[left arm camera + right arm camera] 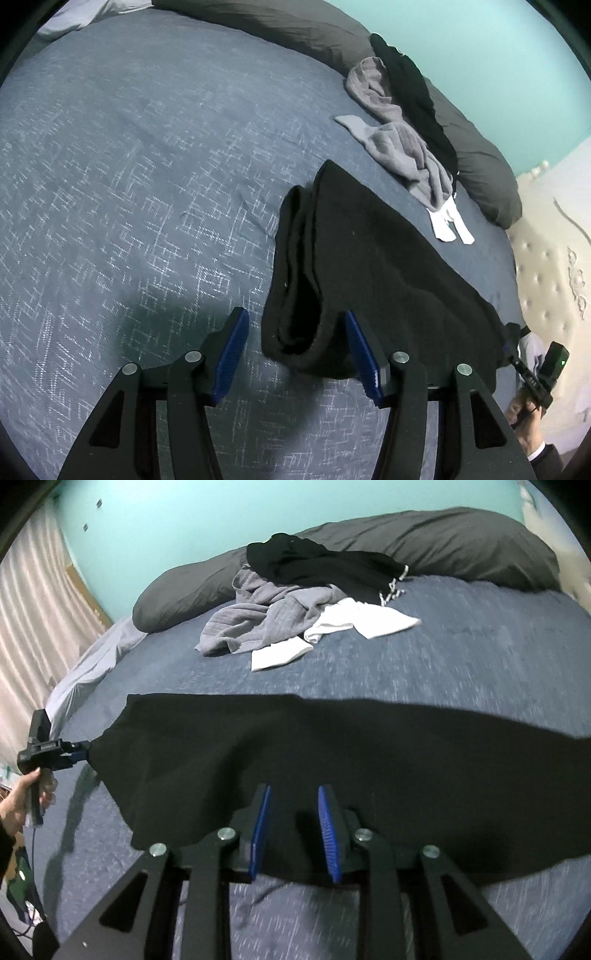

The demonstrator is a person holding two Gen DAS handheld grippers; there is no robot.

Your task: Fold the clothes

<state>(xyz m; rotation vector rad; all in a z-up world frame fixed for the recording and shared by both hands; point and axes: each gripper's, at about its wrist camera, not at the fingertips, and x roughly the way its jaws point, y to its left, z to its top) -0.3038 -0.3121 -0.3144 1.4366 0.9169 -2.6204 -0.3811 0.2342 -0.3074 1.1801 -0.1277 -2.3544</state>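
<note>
— Where was the black garment (295,746) when you looked?

— It was stretched over the blue bed (129,166), as a long band across the middle of the right wrist view. In the left wrist view it ran from the centre down to the lower right, and its folded end lay at the bottom centre of the frame.

— And the left tool (294,316)?

— Its jaws stood wide apart. The folded end of the garment lay between the blue pads (232,350), close to the pad on the right of the frame. It was not pressed.

— The right tool (292,788)?

— Its gap was narrower, but the pads did not meet. The black cloth lay in the gap and under the tips. I could not tell whether the pads touched it.

— Was something else on the bed?

— Yes, well apart, in the upper part of the right wrist view, there was a pile: a grey garment (255,624), white pieces (369,622) and another black piece (314,565) on top. It leaned on a dark grey pillow (443,539) under the turquoise wall (184,517). At the left edge, a hand (22,805) held the handle of the left tool.
</note>
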